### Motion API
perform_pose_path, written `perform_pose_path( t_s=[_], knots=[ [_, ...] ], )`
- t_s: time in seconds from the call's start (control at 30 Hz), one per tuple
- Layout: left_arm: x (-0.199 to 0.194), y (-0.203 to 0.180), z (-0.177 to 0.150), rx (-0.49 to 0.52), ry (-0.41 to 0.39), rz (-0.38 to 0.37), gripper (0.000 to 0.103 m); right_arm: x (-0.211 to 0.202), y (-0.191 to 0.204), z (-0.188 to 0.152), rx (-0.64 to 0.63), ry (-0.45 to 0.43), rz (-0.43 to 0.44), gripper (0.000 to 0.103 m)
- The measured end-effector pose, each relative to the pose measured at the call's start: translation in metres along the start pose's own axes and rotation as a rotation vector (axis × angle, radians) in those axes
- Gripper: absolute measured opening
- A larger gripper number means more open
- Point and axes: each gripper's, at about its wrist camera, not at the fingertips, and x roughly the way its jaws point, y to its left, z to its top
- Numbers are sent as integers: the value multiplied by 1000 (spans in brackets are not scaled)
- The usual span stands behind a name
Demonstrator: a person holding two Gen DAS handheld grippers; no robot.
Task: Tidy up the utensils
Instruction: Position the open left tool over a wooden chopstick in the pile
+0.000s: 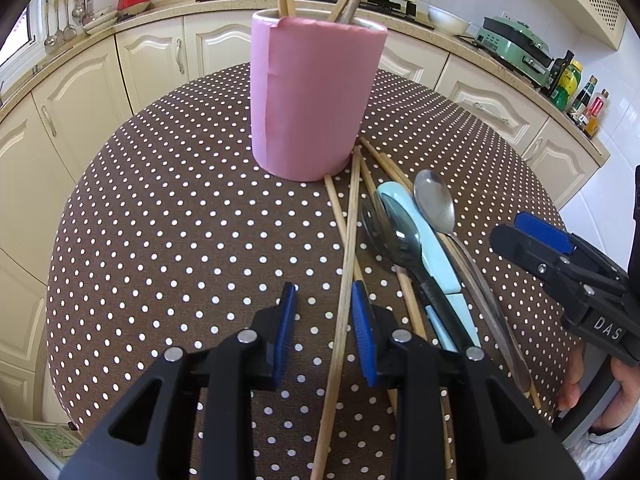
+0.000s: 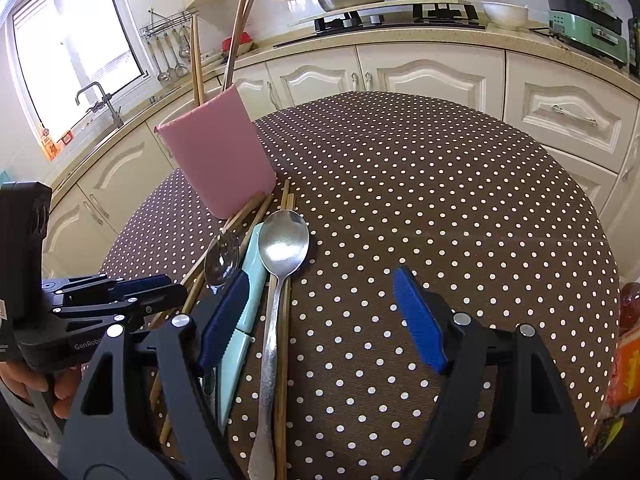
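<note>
Left gripper [image 1: 324, 328] stands partly parted with one wooden chopstick [image 1: 347, 264] passing between its blue ribbed pads, seemingly untouched; right gripper [image 2: 316, 316] gapes wide, empty. Both hover near the pink cylindrical holder [image 1: 312, 100], spoons [image 2: 284, 244] beside it, open dotted cloth [image 2: 440, 200] rightward.

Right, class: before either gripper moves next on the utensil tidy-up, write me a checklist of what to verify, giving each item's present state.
1. Left gripper open: ok; a loose chopstick lies in the gap, not pinched.
2. Right gripper open and holding nothing: ok.
3. Pink holder upright: ok.
4. Room left inside the holder: cannot tell; its inside is hidden.
5. That chopstick free of the pile: not ok; it crosses another chopstick.
6. Metal spoon clear to lift: ok; it lies on top of chopsticks.
</note>
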Motion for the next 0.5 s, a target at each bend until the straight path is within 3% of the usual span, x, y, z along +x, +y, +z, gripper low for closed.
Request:
perform_pose_path(
  t_s=[0.5],
  knots=[
    [-3,4,-2,-4,-2,11,21,0,-1,0,2,1,0,74]
  ],
)
